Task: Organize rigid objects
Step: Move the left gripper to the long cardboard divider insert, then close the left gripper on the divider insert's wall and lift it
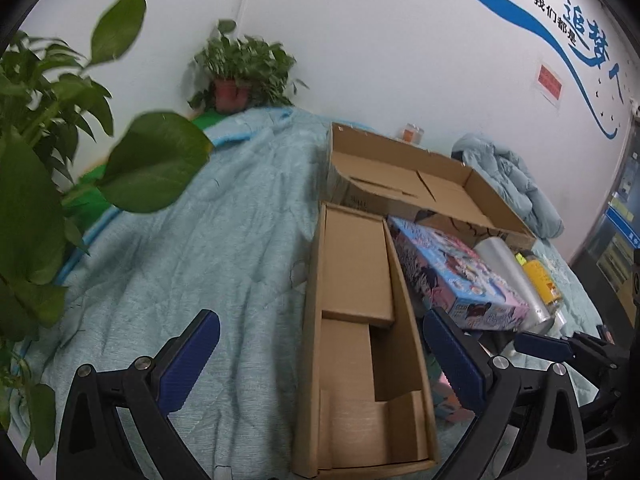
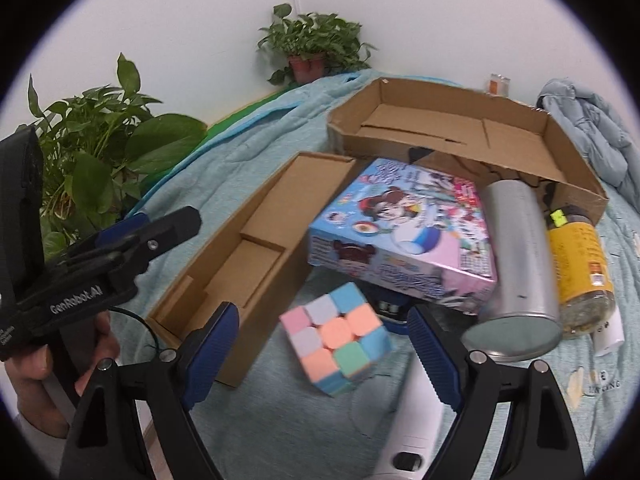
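Blue bedding (image 2: 256,412) carries the clutter; pastel cube (image 2: 337,337) sits just ahead of the right gripper (image 2: 322,354), both grippers wide, left gripper (image 1: 320,364) farther.

Boxes (image 2: 256,240) plain brown cardboard. Cube (image 2: 338,338) pastel squares: pink, orange, blue, green, lilac. Toy box (image 2: 404,236) light blue and pink, cartoon print. Can (image 2: 516,264) silver. Jar (image 2: 580,264) yellow label. Blanket (image 1: 208,248) pale teal. Finger pads (image 2: 208,356) blue, ribbed.

"GenRobot.AI" on left tool (image 2: 136,236)
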